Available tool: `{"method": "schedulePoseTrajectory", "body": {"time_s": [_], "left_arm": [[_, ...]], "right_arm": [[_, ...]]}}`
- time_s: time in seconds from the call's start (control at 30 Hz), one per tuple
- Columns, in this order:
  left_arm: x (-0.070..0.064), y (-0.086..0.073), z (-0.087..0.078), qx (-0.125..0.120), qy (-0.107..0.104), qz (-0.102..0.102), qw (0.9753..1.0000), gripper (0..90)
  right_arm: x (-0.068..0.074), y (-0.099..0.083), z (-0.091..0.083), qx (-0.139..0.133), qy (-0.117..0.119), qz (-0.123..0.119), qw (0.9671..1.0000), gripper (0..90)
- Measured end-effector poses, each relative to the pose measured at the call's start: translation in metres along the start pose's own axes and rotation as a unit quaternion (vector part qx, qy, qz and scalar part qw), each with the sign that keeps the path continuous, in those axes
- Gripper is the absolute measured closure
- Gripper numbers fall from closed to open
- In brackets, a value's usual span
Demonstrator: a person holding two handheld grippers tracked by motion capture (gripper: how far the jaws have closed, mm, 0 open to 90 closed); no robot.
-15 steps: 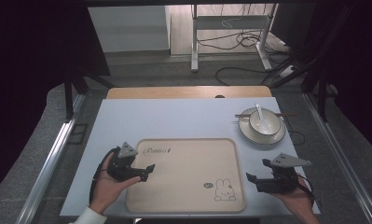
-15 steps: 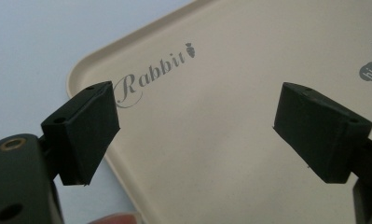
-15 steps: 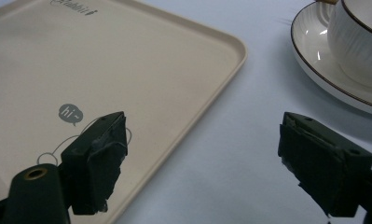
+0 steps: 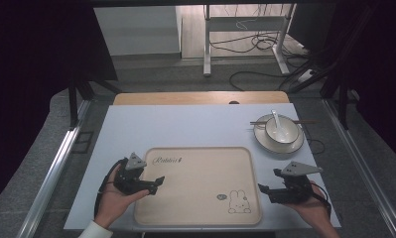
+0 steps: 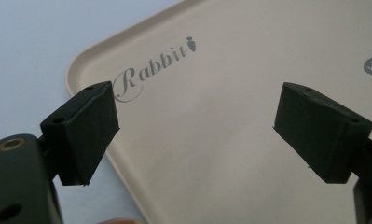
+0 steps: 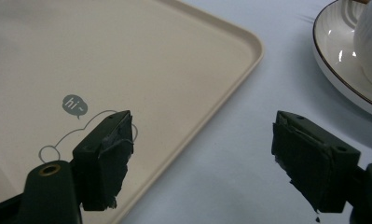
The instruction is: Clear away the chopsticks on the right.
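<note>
Beige tray lies flat; your left gripper and right gripper, jaws apart, have barely moved, gripping nothing yet.

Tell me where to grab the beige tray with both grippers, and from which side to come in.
Take the tray by its raised rim on the two short sides. It lies flat and wide, so one hold would likely tip it. Bring the left gripper in from the left edge and the right gripper from the right edge; both are open beside those edges.
</note>
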State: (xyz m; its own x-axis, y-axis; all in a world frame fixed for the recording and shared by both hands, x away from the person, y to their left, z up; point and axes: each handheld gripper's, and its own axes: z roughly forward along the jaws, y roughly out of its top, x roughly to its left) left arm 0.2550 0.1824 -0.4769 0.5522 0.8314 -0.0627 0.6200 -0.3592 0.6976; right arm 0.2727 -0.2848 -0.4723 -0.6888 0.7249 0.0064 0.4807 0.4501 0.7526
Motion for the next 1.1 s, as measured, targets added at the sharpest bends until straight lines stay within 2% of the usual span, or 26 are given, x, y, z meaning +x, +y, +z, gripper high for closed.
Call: {"method": "schedulePoseTrajectory", "body": {"time_s": [0.07,0.13,0.27,0.37,0.53,0.63,0.8,0.83,0.9,1.0,1.1], "left_arm": [[-0.001,-0.002,-0.001,-0.005,0.005,0.002,1.0,13.9],[0.0,-0.004,-0.002,-0.005,0.008,0.014,0.9999,13.8],[0.006,-0.007,-0.004,-0.012,0.013,0.004,0.9998,13.7],[0.011,-0.009,-0.004,-0.014,0.018,-0.009,0.9997,14.0],[0.015,-0.006,0.002,-0.007,0.014,-0.01,0.9998,14.1],[0.017,-0.004,0.006,-0.002,0.011,-0.004,0.9999,14.2],[0.016,-0.004,0.006,-0.001,0.007,-0.001,1.0,14.3],[0.015,-0.003,0.005,0.0,0.006,0.004,1.0,14.3],[0.014,-0.002,0.004,-0.001,0.006,0.009,0.9999,14.3],[0.012,-0.002,0.003,-0.002,0.005,0.012,0.9999,14.2],[0.008,-0.001,0.002,-0.002,0.007,0.021,0.9998,14.2]], "right_arm": [[0.001,0.002,0.0,0.002,-0.002,0.001,1.0,21.7],[0.0,0.005,-0.002,-0.004,-0.007,0.006,0.9999,22.9],[-0.002,0.012,-0.005,-0.015,-0.014,0.012,0.9997,25.5],[-0.003,0.015,-0.003,-0.01,-0.011,0.008,0.9999,27.1],[-0.007,0.022,-0.002,-0.007,-0.014,0.007,0.9998,30.3],[-0.015,0.033,-0.007,-0.009,-0.025,0.014,0.9996,33.0],[-0.024,0.039,-0.014,-0.006,-0.022,0.024,0.9995,36.3],[-0.028,0.041,-0.019,-0.012,-0.032,0.026,0.9991,39.8],[-0.034,0.044,-0.021,-0.017,-0.036,0.034,0.9986,40.3],[-0.041,0.049,-0.023,-0.013,-0.037,0.039,0.9985,40.3],[-0.055,0.062,-0.031,0.001,-0.038,0.04,0.9985,40.9]]}}
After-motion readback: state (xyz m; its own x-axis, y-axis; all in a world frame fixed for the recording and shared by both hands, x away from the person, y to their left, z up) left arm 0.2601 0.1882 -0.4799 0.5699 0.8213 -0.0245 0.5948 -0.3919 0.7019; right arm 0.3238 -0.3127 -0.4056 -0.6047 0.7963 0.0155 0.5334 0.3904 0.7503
